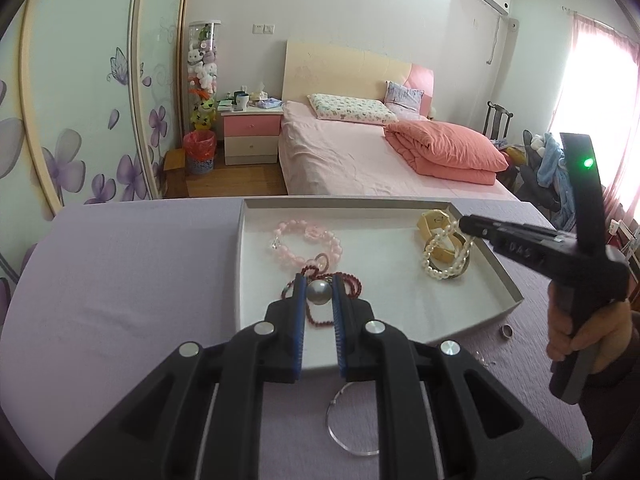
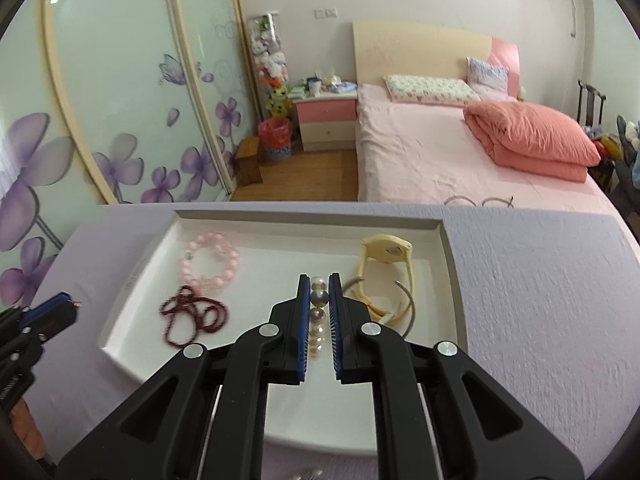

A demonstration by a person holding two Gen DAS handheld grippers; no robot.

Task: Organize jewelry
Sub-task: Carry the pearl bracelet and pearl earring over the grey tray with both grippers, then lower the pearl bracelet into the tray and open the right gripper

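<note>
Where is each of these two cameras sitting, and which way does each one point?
Left wrist: on the left gripper, facing the tray and bed; its fingers grip a grey bead; the right gripper and hand show.
Right wrist: on the right gripper, closed on the pearl strand; left gripper at the edge.
Shared: tray, pink bracelet, bed.
</note>
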